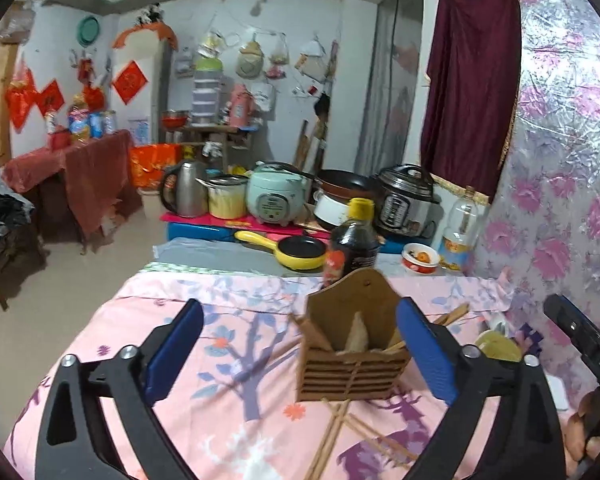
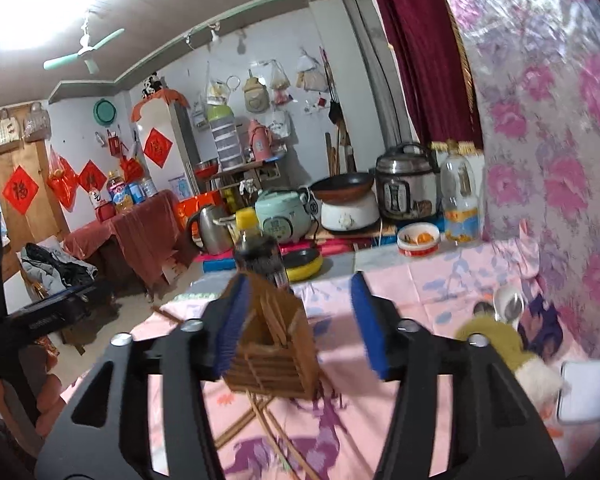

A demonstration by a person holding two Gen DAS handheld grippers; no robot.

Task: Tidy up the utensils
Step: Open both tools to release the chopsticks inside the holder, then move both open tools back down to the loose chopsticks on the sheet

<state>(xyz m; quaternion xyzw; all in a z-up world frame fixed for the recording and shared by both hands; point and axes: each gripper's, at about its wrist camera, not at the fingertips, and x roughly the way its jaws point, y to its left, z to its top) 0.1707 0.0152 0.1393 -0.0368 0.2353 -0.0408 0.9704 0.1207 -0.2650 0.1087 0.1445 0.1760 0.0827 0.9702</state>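
only right wrist view shows the ceiling fan (image 2: 85, 53).

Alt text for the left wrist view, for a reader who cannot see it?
An open left hand-held gripper frames a wooden utensil holder standing on a pink floral cloth, with loose chopsticks lying in front. Behind are a dark sauce bottle and kitchen appliances.

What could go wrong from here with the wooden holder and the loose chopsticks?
1. The slatted wooden utensil holder looks tilted on the soft pink floral cloth; a nudge from either gripper's open jaws may tip it.
2. Loose wooden chopsticks lie crossed partly under the holder; pulling one could drag it.
3. The dark sauce bottle with a yellow cap stands just behind; a push forward might knock it.
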